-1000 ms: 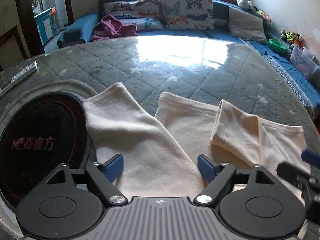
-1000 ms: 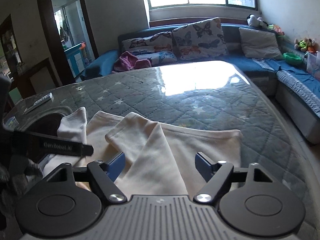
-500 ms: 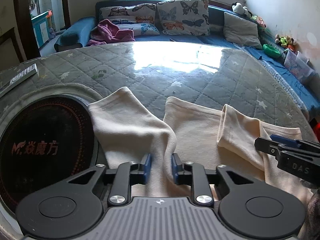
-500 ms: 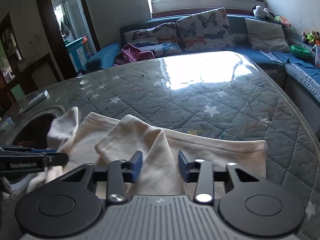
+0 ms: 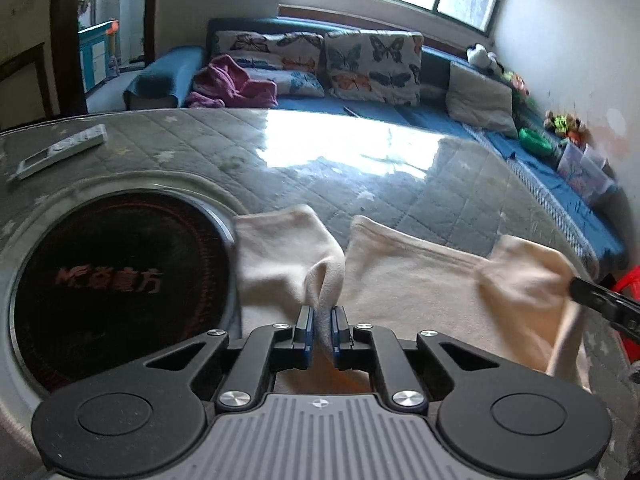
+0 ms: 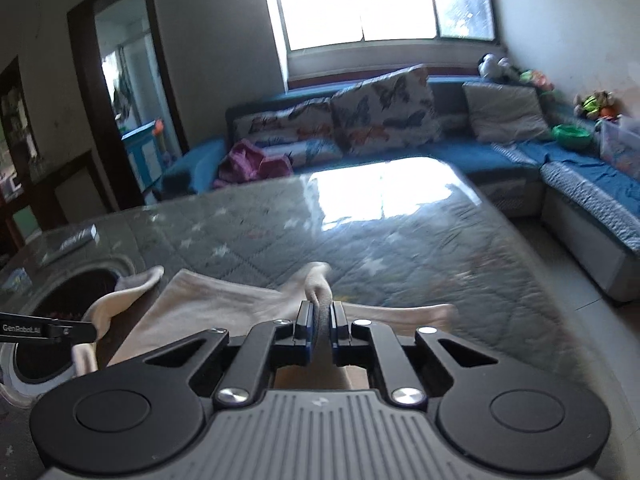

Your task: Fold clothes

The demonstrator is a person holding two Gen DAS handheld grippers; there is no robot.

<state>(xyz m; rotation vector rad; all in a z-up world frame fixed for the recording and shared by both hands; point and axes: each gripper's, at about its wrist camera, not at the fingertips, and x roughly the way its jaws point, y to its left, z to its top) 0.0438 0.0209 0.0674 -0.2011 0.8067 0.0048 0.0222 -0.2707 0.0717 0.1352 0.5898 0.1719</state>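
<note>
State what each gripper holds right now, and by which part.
Left gripper, jaws closing, pinches a raised fold of the cream garment at its left sleeve. Right gripper is shut on a fold at the other sleeve.

both wrist cameras sit close above the cream garment (image 5: 416,280) on the quilted table (image 6: 400,240), facing the far sofa (image 5: 400,108); each glimpses the other's gripper.
</note>
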